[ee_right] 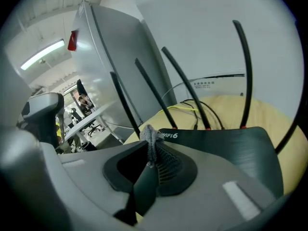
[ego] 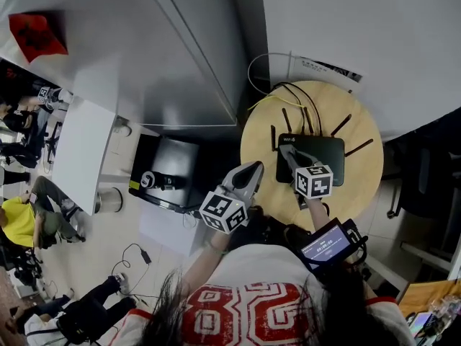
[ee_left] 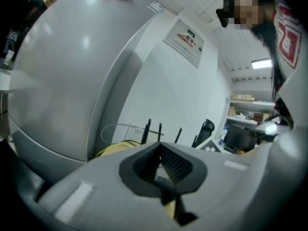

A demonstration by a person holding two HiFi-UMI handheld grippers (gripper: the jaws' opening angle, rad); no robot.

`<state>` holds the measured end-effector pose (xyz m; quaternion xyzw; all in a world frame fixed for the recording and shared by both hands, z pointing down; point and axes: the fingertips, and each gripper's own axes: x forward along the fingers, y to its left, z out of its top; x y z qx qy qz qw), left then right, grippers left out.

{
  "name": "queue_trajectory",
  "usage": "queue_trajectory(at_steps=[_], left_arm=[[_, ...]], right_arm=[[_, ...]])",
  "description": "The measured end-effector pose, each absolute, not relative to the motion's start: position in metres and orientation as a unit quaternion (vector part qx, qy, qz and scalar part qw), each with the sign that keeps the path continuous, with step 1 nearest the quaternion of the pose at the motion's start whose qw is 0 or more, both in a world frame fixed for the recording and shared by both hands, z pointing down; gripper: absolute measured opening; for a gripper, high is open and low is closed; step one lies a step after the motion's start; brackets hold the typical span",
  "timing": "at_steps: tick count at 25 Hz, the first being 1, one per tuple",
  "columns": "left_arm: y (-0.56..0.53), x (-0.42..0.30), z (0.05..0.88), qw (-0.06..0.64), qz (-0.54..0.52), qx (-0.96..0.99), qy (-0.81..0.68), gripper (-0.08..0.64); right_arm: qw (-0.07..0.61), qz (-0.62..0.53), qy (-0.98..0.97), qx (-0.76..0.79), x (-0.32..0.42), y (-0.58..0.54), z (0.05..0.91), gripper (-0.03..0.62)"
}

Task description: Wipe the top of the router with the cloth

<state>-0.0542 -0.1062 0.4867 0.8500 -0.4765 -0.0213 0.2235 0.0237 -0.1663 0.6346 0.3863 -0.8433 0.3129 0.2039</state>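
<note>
A black router with several thin antennas lies on a round wooden table. In the right gripper view its flat top fills the lower right, printed "WIFI6". My right gripper is over the router's left front corner, shut on a small grey cloth that sticks up between the fingertips. My left gripper hovers at the table's left edge, just left of the router. It is shut with nothing in it.
A tall grey cabinet stands left of the table, against a white wall. Yellow and black cables run behind the router. A black box sits on the floor to the left. People sit at desks at far left.
</note>
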Motion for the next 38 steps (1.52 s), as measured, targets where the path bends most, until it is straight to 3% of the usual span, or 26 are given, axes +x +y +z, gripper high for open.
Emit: queue_trajectory(at_steps=[11,38], left_arm=[[-0.1,-0.088,0.486,0.222,-0.028,0.831,-0.509,0.002],[-0.109,0.003,0.492,0.233,-0.008,0.876,-0.422,0.002]], right_arm=[[0.224,0.307,-0.839,0.389,0.019,-0.167,0.646,0.041],[0.21,0.317,-0.743,0.551,0.227,-0.168,0.651,0.041]])
